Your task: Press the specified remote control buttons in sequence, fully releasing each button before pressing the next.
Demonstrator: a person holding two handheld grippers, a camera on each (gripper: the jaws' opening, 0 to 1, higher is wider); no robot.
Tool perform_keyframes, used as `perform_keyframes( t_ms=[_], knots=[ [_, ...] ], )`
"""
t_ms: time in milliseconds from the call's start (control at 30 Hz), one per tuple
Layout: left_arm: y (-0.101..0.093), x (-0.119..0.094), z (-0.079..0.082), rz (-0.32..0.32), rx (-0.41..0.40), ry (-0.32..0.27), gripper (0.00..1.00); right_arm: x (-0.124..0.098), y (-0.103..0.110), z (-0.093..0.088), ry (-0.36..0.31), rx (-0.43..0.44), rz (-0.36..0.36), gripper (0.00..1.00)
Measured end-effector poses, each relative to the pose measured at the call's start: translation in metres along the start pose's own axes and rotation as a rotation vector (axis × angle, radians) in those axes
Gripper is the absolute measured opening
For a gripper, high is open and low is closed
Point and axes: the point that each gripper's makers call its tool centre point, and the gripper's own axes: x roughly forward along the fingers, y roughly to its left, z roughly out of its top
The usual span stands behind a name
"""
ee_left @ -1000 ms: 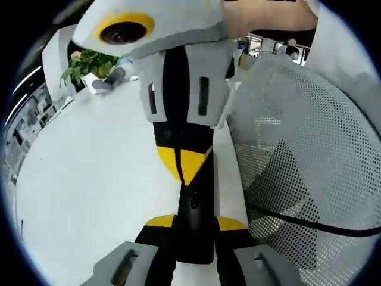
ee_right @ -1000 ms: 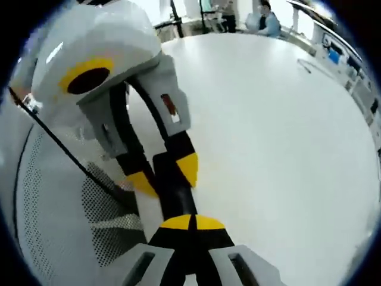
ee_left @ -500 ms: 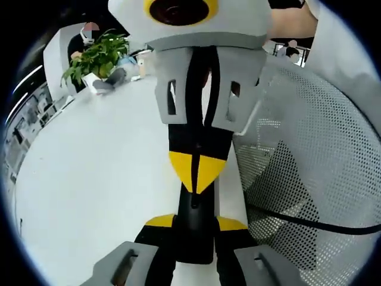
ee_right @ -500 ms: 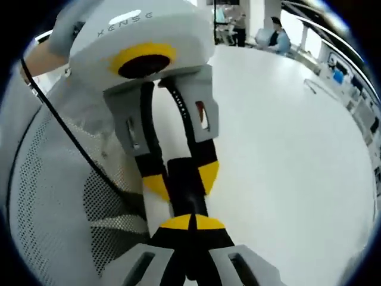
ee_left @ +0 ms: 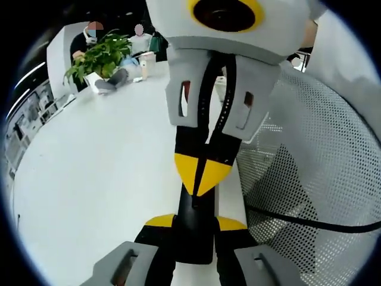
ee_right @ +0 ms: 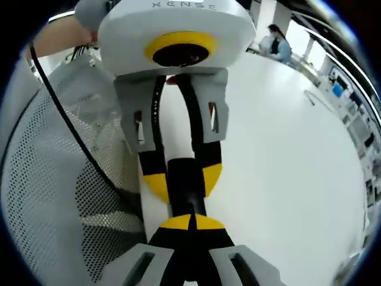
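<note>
A slim black remote [ee_left: 193, 235] stands between the yellow pads of my left gripper [ee_left: 193, 221], which is shut on it just above the white table [ee_left: 89, 179]. My right gripper [ee_left: 202, 177] comes in from above, shut, and its joined yellow tips rest on the remote's upper face. In the right gripper view my right gripper [ee_right: 190, 223] is shut at the bottom, its tips against the remote [ee_right: 186, 187]. The left gripper [ee_right: 183, 179] clamps the remote from the far side. The remote's buttons are hidden.
A white perforated chair back [ee_left: 309, 167] stands close beside the grippers, with a black cable [ee_left: 309, 221] across it. A potted plant [ee_left: 98, 56] and seated people are at the far end of the table. Open tabletop [ee_right: 286, 155] lies on the other side.
The right gripper has swung from a slant to nearly in line with the left one and come closer. Its tips slid slightly along the remote. The left gripper still holds the remote.
</note>
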Motion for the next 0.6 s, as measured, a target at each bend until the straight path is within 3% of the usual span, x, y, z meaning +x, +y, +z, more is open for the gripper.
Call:
perform_keyframes(
  t_ms=[300, 600],
  knots=[
    [0.0001, 0.0006, -0.0002, 0.000, 0.011, 0.022, 0.23, 0.0015, -0.0011, 0.0043, -0.024, 0.000, 0.017, 0.00],
    [-0.0006, -0.0001, -0.0004, 0.004, 0.006, 0.013, 0.23, 0.0029, -0.0009, 0.0042, 0.031, 0.012, 0.044, 0.00]
  ],
)
